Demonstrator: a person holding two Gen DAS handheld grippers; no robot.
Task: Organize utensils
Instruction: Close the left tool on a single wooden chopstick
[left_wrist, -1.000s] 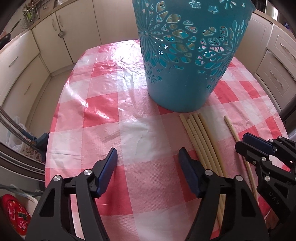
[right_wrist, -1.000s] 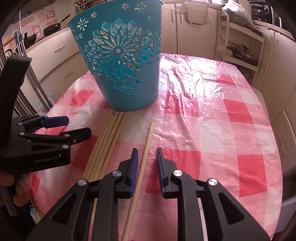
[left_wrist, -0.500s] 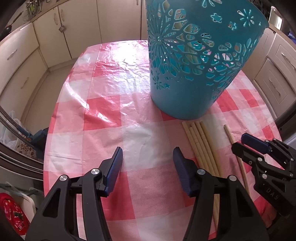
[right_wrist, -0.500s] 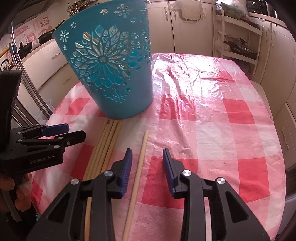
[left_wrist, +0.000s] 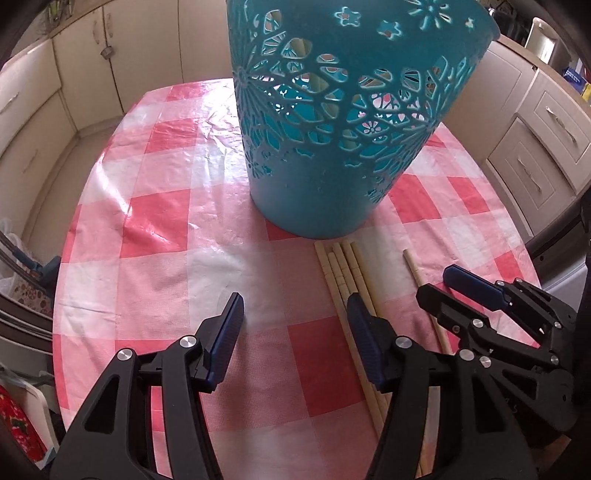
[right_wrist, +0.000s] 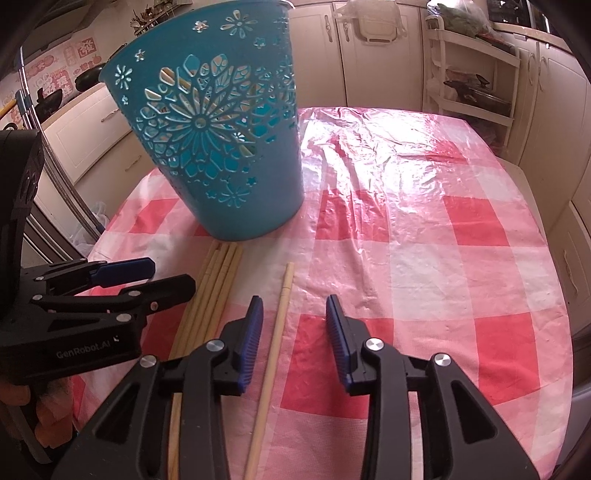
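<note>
Lying between right claw (right_wrist: 294, 325) fingers: single chopstick (right_wrist: 277, 325).

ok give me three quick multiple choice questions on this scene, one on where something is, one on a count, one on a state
1. The single chopstick lies
A. inside the basket
B. alone on the tablecloth, apart from the bundle
C. across the bundle

2. Chopsticks in the bundle:
A. one
B. about four
C. ten

3. The right hand-held gripper is
A. open, holding nothing
B. shut on a chopstick
C. shut on the basket

Answers:
1 B, pink cloth shows between it and the bundle.
2 B, about four ends lie side by side below the teal basket.
3 A, its jaws stand apart over the cloth, with the single chopstick beneath the gap.
</note>
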